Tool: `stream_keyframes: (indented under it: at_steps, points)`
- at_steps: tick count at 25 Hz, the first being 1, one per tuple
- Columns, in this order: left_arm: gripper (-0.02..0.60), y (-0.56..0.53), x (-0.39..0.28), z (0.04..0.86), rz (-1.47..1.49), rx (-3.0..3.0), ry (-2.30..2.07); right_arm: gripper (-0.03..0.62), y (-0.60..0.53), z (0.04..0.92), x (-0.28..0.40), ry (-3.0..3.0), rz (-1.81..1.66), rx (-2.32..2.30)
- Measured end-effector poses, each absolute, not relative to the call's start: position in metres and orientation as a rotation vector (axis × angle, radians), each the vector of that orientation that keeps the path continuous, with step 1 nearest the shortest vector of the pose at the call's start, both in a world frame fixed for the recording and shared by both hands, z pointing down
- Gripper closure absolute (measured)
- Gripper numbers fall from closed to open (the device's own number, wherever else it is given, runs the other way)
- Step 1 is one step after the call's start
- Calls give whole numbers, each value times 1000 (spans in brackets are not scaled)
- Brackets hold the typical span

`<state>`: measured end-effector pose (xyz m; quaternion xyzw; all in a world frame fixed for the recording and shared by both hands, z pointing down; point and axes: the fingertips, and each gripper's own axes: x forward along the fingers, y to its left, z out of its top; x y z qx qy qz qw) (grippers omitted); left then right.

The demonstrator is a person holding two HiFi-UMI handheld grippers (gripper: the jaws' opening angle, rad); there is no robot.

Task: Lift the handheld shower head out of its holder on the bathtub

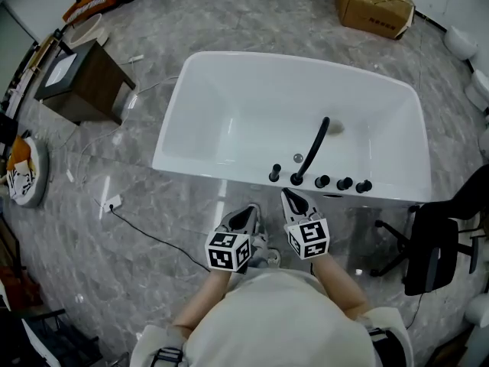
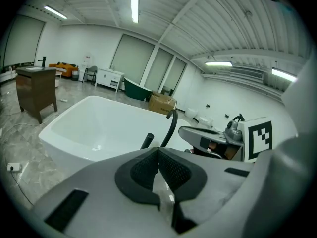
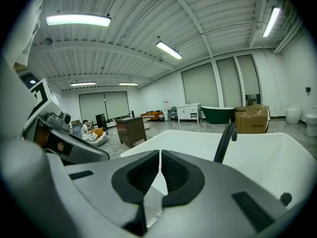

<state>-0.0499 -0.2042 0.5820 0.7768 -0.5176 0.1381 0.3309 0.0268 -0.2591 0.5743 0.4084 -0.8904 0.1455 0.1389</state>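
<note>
white tub (image 1: 252, 98) on grey marble floor (image 1: 164, 209), black spout (image 1: 313, 147) on its rim, box (image 1: 374, 4) and maybe a vanity (image 1: 82, 82) beyond, left tongs (image 1: 245, 213), right tongs (image 1: 293, 199) both closed, empty

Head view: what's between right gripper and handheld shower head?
Only bare bathtub rim separates right gripper and handheld shower head, per the head view.

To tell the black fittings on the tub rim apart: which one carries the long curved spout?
The second fitting from the left in the head view; its spout arches over the bathtub, the other four are short.
</note>
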Motion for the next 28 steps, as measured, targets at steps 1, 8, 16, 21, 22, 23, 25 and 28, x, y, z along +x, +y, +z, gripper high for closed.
stream_keyframes:
  at_steps: [1, 8, 16, 21, 22, 23, 25, 28]
  points:
    - [561, -206, -52, 584, 357, 2023, -1355, 572, -261, 581, 24, -2565, 423, 1177]
    - [561, -218, -69, 604, 356, 1977, -1359, 571, -278, 640, 18, -2463, 519, 1212]
    - [561, -233, -85, 618, 349, 1929, -1359, 454, -302, 699, 15, -2368, 629, 1222]
    - [561, -244, -94, 623, 358, 1915, -1361, 367, -315, 724, 7, -2320, 692, 1210]
    - [561, -246, -96, 623, 359, 1914, -1361, 365, -317, 730, 5, -2307, 697, 1203]
    - [561, -249, -97, 624, 360, 1912, -1362, 365, -320, 736, 5, -2293, 699, 1198]
    - [561, -253, -98, 627, 361, 1906, -1364, 365, -324, 747, 5, -2265, 704, 1197]
    - [561, -260, -103, 630, 367, 1892, -1366, 365, -333, 761, 6, -2226, 728, 1206]
